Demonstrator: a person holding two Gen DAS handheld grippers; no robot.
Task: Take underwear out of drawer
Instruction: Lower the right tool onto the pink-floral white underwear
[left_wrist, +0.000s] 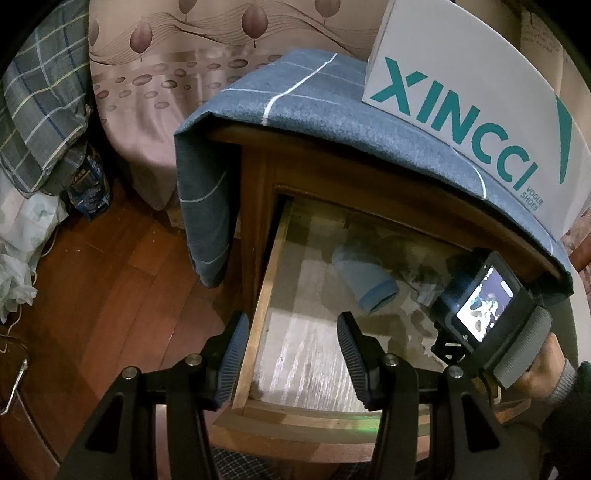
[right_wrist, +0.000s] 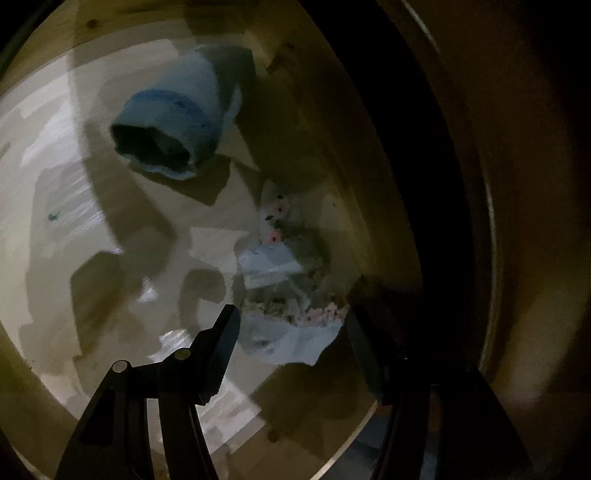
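The wooden drawer (left_wrist: 258, 325) is pulled open, with a pale liner on its floor. A rolled light-blue garment (left_wrist: 364, 280) lies in the middle; it also shows in the right wrist view (right_wrist: 173, 122). A patterned white and pale-blue piece of underwear (right_wrist: 284, 295) lies crumpled by the drawer's right wall. My right gripper (right_wrist: 291, 332) is open inside the drawer, its fingers either side of the patterned underwear's near edge. Its body (left_wrist: 484, 306) shows in the left wrist view. My left gripper (left_wrist: 291, 350) is open and empty above the drawer's front left corner.
The nightstand (left_wrist: 258, 177) is covered by a blue-grey cloth (left_wrist: 332, 107) with a white XINCCI shoe box (left_wrist: 472, 99) on top. A bed with pink bedding (left_wrist: 166, 74) stands to the left. Bags (left_wrist: 22, 258) lie on the wooden floor (left_wrist: 110, 277).
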